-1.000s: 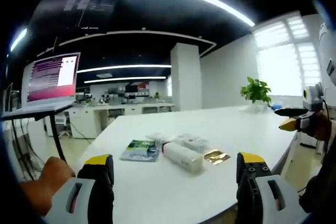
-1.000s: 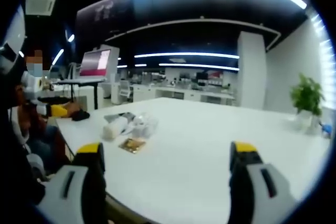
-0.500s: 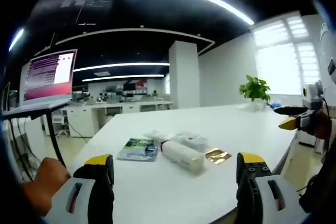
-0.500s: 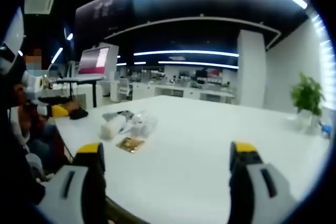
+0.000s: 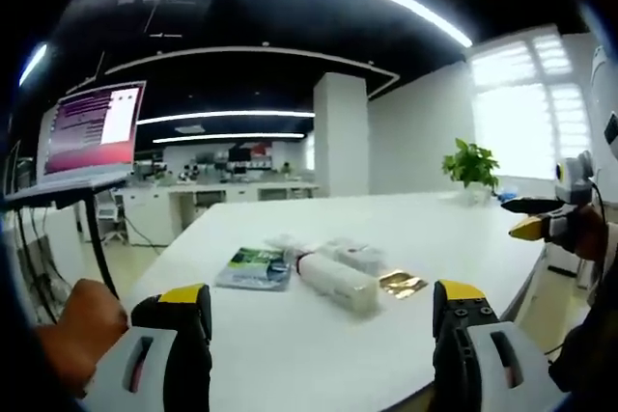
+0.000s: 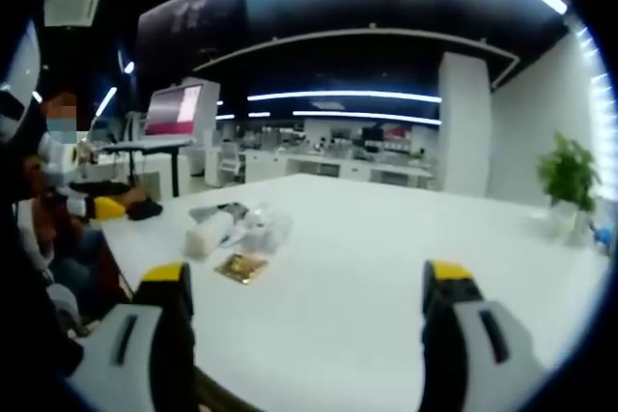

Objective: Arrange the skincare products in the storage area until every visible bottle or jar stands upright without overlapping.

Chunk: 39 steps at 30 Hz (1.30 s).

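On the white table (image 5: 319, 335) a white bottle with a red band (image 5: 335, 281) lies on its side. Beside it lie a green-printed packet (image 5: 253, 268), a clear wrapped item (image 5: 354, 256) and a gold sachet (image 5: 400, 284). My left gripper (image 5: 322, 320) hangs open near the table's front edge, short of these things. The right gripper (image 5: 541, 219) comes in at the far right of the left gripper view. In the right gripper view the bottle (image 6: 210, 233), clear wrap (image 6: 264, 229) and gold sachet (image 6: 241, 266) lie far left, and my right gripper (image 6: 304, 291) stands open above bare table (image 6: 386, 238).
A laptop (image 5: 89, 142) stands on a raised stand at the left. A potted plant (image 5: 471, 166) sits at the table's far corner, also the potted plant (image 6: 568, 176). A hand (image 5: 82, 320) holds the left gripper. A seated person (image 6: 48, 209) shows at the left edge.
Only slight camera drift; the products and both open grippers stay as they were.
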{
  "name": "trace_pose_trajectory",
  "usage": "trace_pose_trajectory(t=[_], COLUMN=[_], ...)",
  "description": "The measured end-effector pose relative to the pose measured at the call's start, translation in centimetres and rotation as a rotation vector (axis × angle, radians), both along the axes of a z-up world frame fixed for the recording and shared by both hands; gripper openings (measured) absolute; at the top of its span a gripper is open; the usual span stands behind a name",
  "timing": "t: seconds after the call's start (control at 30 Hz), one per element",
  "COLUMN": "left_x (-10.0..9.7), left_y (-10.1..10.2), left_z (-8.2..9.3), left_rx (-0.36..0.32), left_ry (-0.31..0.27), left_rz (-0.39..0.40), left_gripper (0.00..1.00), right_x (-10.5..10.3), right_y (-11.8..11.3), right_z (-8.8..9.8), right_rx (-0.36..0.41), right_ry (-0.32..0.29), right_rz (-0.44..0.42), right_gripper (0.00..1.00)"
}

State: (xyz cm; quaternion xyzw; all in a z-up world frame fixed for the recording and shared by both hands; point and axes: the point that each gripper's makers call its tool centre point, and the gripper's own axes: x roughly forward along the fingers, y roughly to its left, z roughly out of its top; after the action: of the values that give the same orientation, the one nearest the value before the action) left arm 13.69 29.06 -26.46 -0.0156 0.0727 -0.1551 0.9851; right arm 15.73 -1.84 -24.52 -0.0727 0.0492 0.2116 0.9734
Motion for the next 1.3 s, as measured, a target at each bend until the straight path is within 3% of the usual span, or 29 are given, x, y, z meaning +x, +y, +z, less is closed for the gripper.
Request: trace_pose_trajectory(t=[0.27,0.5,1.3], left_x=[-0.4,-0.9,0.2], left_y=[-0.4,-0.9,-0.6], left_z=[0.4,0.3,-0.1], left_rx=[-0.024,0.026,0.015], left_ry=[0.008,0.002,0.01], left_rz=[-0.012,-0.015,-0.014], left_gripper=[0.97,0.97,0.98], right_x=[-0.3,0.0,0.7], right_y=[0.3,0.5,0.3], right_z=[-0.4,-0.6,-0.9], right_rx=[-0.01,-0.016,-0.017], right_ry=[0.012,0.011,0.031], right_rz=[0.011,0.024,0.01], right_gripper=[1.0,1.0,1.0])
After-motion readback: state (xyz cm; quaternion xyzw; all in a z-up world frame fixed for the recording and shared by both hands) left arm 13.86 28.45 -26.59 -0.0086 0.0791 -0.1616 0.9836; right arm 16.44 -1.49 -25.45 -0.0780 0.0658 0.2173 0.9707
